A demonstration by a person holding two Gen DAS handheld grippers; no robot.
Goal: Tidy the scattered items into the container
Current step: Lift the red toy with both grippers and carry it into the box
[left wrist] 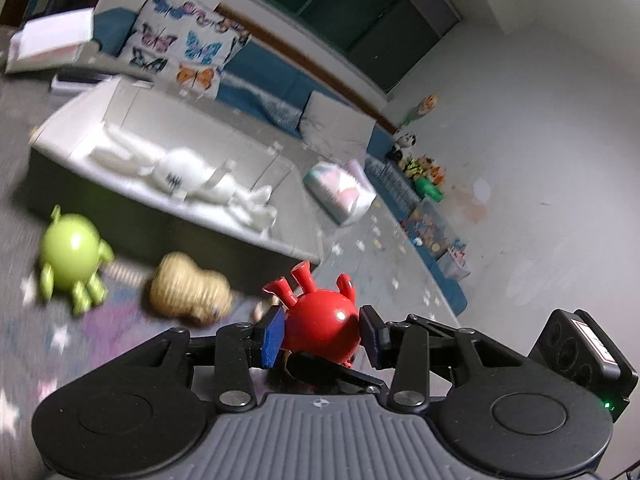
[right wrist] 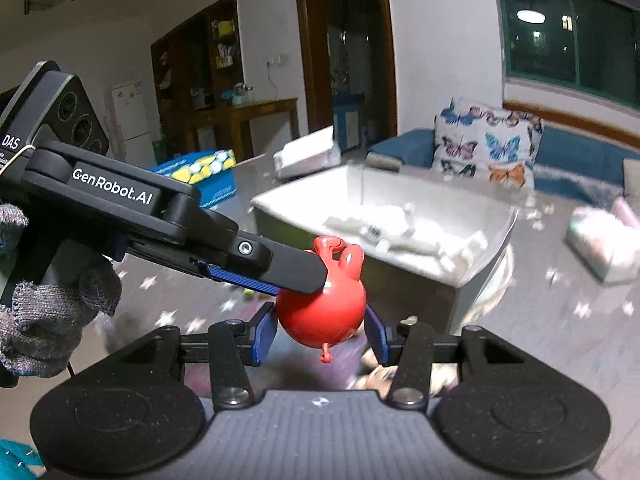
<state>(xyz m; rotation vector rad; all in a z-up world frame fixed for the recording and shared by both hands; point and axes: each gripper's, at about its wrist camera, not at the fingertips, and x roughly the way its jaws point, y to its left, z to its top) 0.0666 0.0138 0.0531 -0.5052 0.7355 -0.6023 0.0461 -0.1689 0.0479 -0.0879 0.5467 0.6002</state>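
Right then, both grippers were holding one toy together. The red toy (left wrist: 322,330), a round ball with little legs and horns, sat between the blue pads of the left gripper (left wrist: 322,338). In the right wrist view the same red toy (right wrist: 322,316) sat between the pads of the right gripper (right wrist: 322,330), and one finger of the left gripper crossed over the top of it. A gloved hand (right wrist: 48,292) held that left gripper. So both sets of jaws were narrow and pressed on the red ball from different sides.

The toy was up off the floor, in the air, near the front of the white container (left wrist: 176,184). The container (right wrist: 460,216) was a big open box on the floor, and something white and lumpy already lay inside it.

The step looked like carrying the red toy over to the box. Next, I think, the two grippers needed to move forward together until the toy was above the open box, then let go so it dropped in.

More toys lay on the rug: a green toy (left wrist: 74,258) and a tan toy (left wrist: 190,290) beside it. Those likely came after.
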